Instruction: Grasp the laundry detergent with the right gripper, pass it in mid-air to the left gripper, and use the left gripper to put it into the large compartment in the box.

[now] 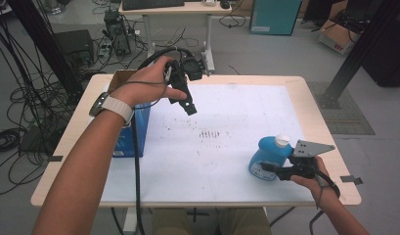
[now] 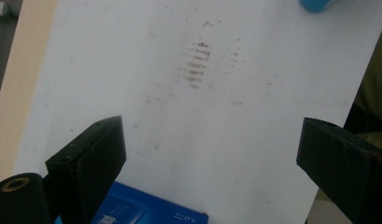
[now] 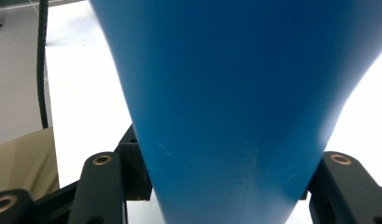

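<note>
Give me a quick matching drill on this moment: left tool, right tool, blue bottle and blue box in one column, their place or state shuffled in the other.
Things:
1. left tool
2. right tool
3. blue bottle
4. blue box

Places or states:
A. stands at the table's left edge, under the left forearm
B. shut on the bottle's body
C. open, held above the white sheet, nothing between its jaws
D. near the table's right front, white cap on top

Pairs: 1-C, 2-B, 3-D, 4-A
</note>
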The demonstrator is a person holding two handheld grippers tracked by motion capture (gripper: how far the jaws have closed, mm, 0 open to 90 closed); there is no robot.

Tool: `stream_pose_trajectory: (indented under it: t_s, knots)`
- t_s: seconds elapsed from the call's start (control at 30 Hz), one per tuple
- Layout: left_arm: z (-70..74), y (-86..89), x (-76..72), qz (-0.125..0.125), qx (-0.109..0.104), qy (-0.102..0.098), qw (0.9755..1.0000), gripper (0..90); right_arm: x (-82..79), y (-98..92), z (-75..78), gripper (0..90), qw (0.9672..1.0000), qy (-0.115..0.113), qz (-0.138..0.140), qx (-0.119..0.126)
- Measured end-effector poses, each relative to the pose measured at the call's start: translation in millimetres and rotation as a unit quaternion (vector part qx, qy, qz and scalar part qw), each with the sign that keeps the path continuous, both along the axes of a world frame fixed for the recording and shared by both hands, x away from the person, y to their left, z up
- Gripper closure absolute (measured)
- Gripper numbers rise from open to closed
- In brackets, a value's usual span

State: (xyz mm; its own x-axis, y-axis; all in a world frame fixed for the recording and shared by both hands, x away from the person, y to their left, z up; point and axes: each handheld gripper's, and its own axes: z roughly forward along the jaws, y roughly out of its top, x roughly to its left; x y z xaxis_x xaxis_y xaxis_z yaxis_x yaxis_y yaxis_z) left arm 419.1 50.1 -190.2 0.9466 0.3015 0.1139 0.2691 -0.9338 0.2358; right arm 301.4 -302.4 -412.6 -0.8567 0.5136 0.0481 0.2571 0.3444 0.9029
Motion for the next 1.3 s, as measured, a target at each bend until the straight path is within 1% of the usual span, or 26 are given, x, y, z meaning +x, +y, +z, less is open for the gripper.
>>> stream_pose_trajectory:
  t_s: [0.3,0.73,0.83,0.87,1.0,1.2,1.23,1.27,1.3]
  knots:
    - [0.2,-0.1,0.1,0.000,0.001,0.003,1.0000,8.6,0.1,0.0,0.0,42.4,1.0000,-0.001,0.000,-0.001]
    - [-1.3,0.5,0.0,0.001,-0.001,0.001,1.0000,8.6,-0.2,0.0,-0.1,42.3,1.0000,0.001,-0.001,0.000]
    - [-1.6,1.1,0.0,0.002,0.001,0.005,1.0000,8.6,-0.1,0.2,0.0,42.3,1.0000,0.001,-0.001,0.001]
    - [-1.7,1.3,0.4,0.001,-0.001,0.003,1.0000,8.6,0.0,0.0,-0.1,42.3,1.0000,0.000,0.000,0.000]
    - [-1.7,1.3,0.0,0.002,-0.003,0.003,1.0000,8.6,0.0,0.0,-0.1,42.4,1.0000,0.000,0.000,0.000]
    - [-1.5,0.9,0.2,0.002,0.000,0.006,1.0000,8.6,0.0,0.0,-0.2,42.3,1.0000,0.000,0.000,0.000]
    - [-1.6,1.1,0.0,0.003,-0.002,0.002,1.0000,8.6,-0.2,0.0,-0.1,42.3,1.0000,0.001,-0.001,0.000]
    - [-1.6,1.1,0.0,0.003,-0.002,0.002,1.0000,8.6,-0.2,0.0,-0.1,42.3,1.0000,0.001,-0.001,0.000]
    - [-1.1,1.3,0.0,0.002,0.000,0.006,1.0000,8.6,0.0,0.0,-0.2,42.3,1.0000,0.000,0.000,0.000]
